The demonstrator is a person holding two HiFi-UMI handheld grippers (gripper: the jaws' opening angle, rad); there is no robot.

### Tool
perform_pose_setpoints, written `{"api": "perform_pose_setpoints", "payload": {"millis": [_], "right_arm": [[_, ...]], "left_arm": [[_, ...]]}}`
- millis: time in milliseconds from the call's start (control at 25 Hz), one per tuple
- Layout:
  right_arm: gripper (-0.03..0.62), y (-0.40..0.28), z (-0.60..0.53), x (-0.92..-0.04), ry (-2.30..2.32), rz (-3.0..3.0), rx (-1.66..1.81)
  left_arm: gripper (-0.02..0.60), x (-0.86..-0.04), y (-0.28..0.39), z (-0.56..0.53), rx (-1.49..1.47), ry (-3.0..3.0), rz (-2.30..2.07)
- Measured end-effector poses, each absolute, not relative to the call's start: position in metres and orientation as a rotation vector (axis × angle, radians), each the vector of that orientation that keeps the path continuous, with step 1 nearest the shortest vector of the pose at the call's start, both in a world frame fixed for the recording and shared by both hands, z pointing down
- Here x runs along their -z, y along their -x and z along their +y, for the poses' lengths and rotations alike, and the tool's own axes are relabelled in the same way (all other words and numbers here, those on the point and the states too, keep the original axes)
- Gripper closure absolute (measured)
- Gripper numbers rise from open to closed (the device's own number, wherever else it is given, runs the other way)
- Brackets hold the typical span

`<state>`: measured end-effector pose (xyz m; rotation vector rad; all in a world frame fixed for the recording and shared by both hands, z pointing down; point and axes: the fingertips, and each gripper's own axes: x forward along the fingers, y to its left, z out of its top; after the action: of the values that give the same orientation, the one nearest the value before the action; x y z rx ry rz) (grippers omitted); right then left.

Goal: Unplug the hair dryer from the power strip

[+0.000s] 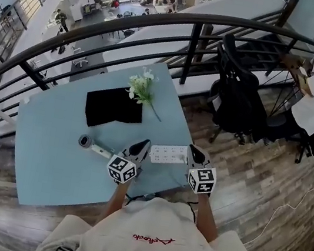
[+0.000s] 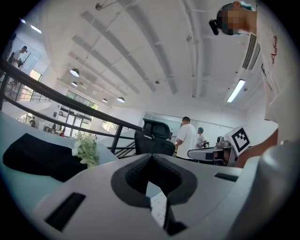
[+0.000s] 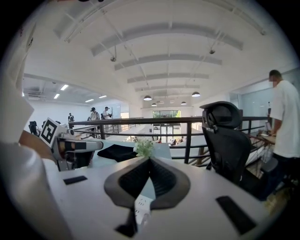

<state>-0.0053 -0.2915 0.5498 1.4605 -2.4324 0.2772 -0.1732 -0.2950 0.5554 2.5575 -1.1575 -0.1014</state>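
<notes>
Tongs status: left tongs (image 1: pixel 141 147) and right tongs (image 1: pixel 195 153) are both clenched and empty. Each gripper view shows pads together, with only a sliver of white power strip (image 1: pixel 168 153) visible below them.

Strip lies on the tabletop (image 1: pixel 49 163) directly between the two tips, at 3 o'clock from the left and 9 o'clock from the right. Its long axis runs 9–3, and both tips sit just beside its ends.

Hair dryer (image 1: pixel 95 147) is at 9 o'clock from the left tongs, near them, so the left hand is clearly the closer one. Its long axis runs roughly 10–4: round end points out toward 10, slim end points in toward the left tip.

Plug and cord can't be made out. My guess is they're at the strip's 9 o'clock end, under the left gripper.

Black cloth (image 1: pixel 112 106) and flower sprig (image 1: pixel 142 89) sit at 12, well clear.
</notes>
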Motion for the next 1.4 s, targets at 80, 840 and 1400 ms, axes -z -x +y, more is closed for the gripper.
{"api": "perform_pose_setpoints", "payload": {"millis": [80, 840, 1400], "right_arm": [[0.577, 0.001, -0.289, -0.553, -1.468, -2.423, -0.289], [0.577, -0.047, -0.341, -0.543, -1.38, -2.531, -0.283], [0.577, -0.031, -0.344, -0.584, -1.258, -2.519, -0.385]], "left_arm": [[0.574, -0.56, 0.171, -0.296, 0.091, -2.551, -1.154], [0.574, -0.573, 0.139, -0.321, -0.031, -2.48, -1.332], [0.574, -0.612, 0.15, -0.314, -0.103, -2.364, -1.367]]}}
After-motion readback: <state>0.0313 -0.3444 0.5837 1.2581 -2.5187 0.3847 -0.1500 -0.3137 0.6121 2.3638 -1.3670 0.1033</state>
